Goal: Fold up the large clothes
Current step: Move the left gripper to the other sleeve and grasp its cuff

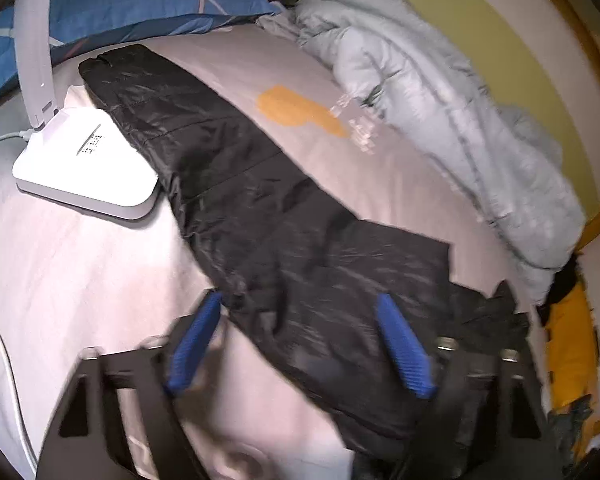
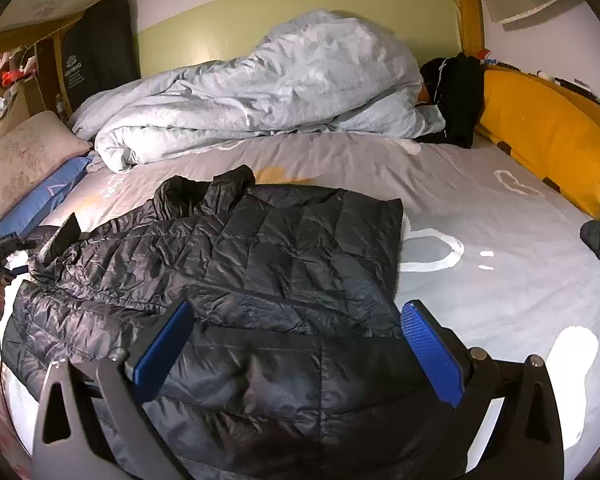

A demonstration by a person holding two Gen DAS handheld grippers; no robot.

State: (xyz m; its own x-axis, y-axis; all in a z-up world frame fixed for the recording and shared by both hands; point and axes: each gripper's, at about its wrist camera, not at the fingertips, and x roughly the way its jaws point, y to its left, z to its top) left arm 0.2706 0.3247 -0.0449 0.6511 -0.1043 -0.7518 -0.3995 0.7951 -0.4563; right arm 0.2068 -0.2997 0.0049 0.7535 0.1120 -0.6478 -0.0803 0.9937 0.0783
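A black quilted puffer jacket (image 2: 260, 264) lies spread on the grey bed sheet (image 2: 500, 240). In the left wrist view the jacket (image 1: 260, 208) runs as a long dark band from upper left to lower right. My left gripper (image 1: 300, 300) is open with its blue fingers either side of the jacket's near part, just above it. My right gripper (image 2: 296, 312) is open over the jacket's near edge, holding nothing. The left gripper also shows small at the left edge of the right wrist view (image 2: 0, 256).
A crumpled pale blue duvet (image 2: 260, 88) lies along the far side of the bed. A white lamp base (image 1: 84, 164) sits on the sheet beside the jacket. A blue pillow (image 1: 120, 12), a pink pillow (image 2: 24, 156) and a yellow cushion (image 2: 540, 140) line the edges.
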